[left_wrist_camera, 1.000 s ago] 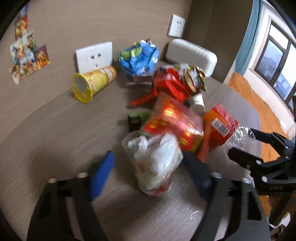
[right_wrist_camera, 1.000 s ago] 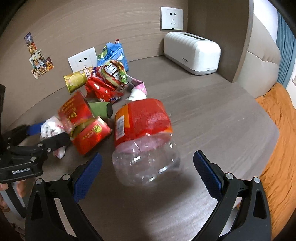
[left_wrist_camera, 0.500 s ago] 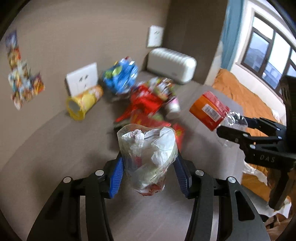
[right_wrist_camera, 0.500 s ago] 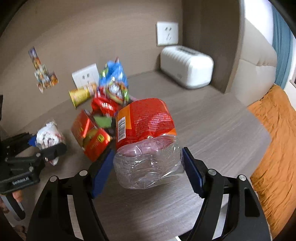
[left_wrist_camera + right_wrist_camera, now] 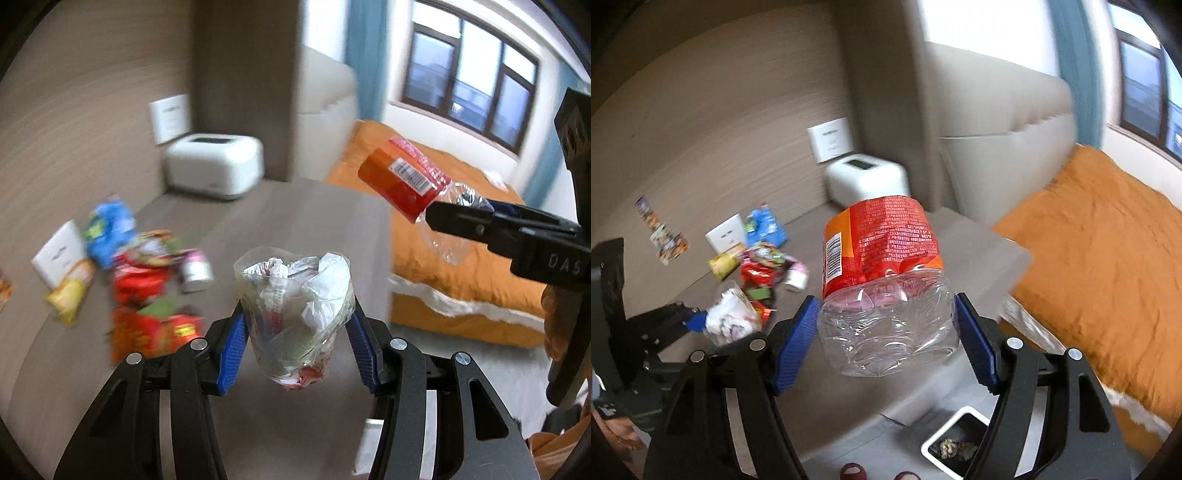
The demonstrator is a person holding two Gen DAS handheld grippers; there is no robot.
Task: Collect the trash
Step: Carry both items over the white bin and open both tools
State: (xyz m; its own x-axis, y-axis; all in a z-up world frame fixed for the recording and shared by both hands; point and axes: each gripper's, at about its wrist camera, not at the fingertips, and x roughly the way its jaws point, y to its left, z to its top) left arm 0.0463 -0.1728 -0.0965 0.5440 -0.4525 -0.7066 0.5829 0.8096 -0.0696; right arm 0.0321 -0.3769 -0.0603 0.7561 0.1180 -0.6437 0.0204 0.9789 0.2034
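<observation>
Between the blue pads of the left gripper [image 5: 295,343] sits a clear plastic cup [image 5: 293,314] stuffed w/ crumpled white paper, pinched on both sides and lifted off the worktop [image 5: 288,221]. Its jaws have just been closing on it. Beside it, the right gripper [image 5: 886,332] clamps the clear lower part of a plastic bottle [image 5: 882,280] w/ red-orange label, also held in the air; its jaws have just been closing too, bottle between them. Below the right gripper, on the floor past the worktop's near edge, stands a white bin [image 5: 955,439] w/ some scraps inside. Further back, toward the worktop's left edge by the wall, lie approx. a pile of wrappers [image 5: 147,280], blurred. At the far corner stands a white toaster-like box [image 5: 214,166].
</observation>
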